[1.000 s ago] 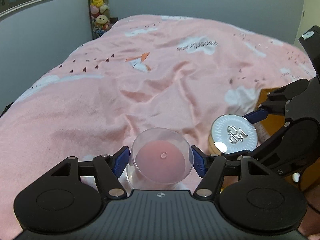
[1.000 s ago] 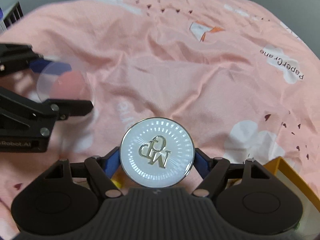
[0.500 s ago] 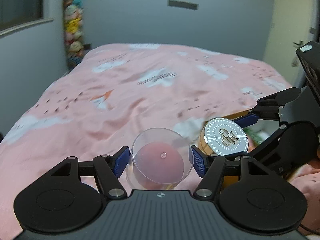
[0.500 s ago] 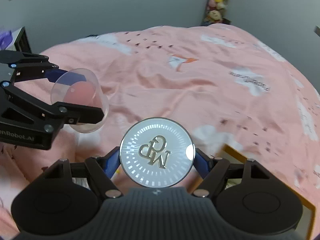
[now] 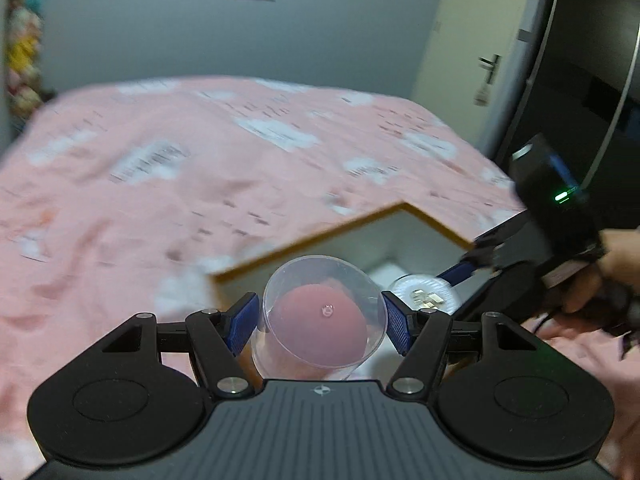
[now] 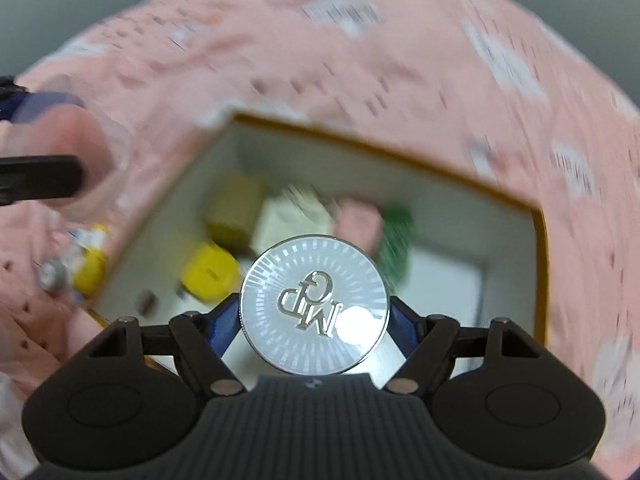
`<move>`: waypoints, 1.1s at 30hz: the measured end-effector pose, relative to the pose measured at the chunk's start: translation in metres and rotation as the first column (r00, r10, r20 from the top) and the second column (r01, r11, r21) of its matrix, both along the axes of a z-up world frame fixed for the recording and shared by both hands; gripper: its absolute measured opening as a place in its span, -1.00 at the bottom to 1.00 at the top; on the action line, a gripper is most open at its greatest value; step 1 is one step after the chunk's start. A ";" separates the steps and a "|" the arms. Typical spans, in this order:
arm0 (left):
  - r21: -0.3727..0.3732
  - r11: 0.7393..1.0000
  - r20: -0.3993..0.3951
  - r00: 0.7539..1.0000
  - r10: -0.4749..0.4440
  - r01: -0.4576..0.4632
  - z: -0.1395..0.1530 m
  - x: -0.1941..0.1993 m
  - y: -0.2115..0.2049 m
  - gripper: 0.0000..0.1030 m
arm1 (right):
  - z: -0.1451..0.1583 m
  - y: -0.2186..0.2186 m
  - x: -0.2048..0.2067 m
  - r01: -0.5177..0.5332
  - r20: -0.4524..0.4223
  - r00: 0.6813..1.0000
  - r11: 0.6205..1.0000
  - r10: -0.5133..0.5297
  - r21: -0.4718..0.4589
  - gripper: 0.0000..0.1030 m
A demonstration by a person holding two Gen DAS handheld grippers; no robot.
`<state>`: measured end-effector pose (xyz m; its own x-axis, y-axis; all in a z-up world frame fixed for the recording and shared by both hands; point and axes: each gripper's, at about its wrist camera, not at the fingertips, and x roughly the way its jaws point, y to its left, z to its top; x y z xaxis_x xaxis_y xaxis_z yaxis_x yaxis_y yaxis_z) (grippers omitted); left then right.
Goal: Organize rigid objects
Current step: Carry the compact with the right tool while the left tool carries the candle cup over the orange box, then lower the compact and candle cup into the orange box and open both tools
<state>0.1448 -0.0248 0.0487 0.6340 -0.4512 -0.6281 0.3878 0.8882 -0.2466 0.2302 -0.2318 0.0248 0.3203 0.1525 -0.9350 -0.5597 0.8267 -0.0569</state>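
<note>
Two things are being carried at once, each pinched in its own hand-held gripper, above a pink bed (image 5: 168, 184). The left hand-held gripper (image 5: 320, 318) is clenched on a clear plastic cup (image 5: 322, 320), its blue pads against the cup's sides, and holds it near the near corner of an open box (image 5: 320, 236) with an orange rim. The right hand-held gripper (image 6: 314, 314) grips a silver-lidded round tin (image 6: 315, 304) by its edges and hangs over the box interior, where a yellow item (image 6: 210, 276), a tan block (image 6: 234, 208) and a green item (image 6: 396, 240) lie, blurred. The step in hand looks like delivery into the box. Next, each piece probably needs lowering to a free patch of the box floor, then the jaws easing apart, without knocking the contents or the other hand-held gripper.
</note>
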 end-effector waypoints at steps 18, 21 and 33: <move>-0.141 0.987 -0.347 0.929 -0.126 0.082 -0.081 0.070 -0.070 0.47 | -0.076 -0.038 0.046 -0.071 -0.297 0.955 0.975 0.005 -0.211 0.46; -0.141 0.988 -0.371 0.921 -0.117 0.069 -0.090 0.072 -0.074 0.47 | -0.086 -0.037 0.048 -0.097 -0.330 0.944 0.967 0.014 -0.236 0.46; -0.165 0.985 -0.440 0.891 -0.109 0.039 -0.105 0.080 -0.082 0.47 | -0.089 -0.037 0.049 -0.110 -0.341 0.940 0.964 0.022 -0.242 0.47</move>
<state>0.2252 -0.1068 -0.0562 0.2639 -0.5954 -0.7589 0.2686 0.8010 -0.5351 0.2793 -0.2686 -0.0643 -0.0180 -0.0934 -0.9955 -0.6356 0.7696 -0.0607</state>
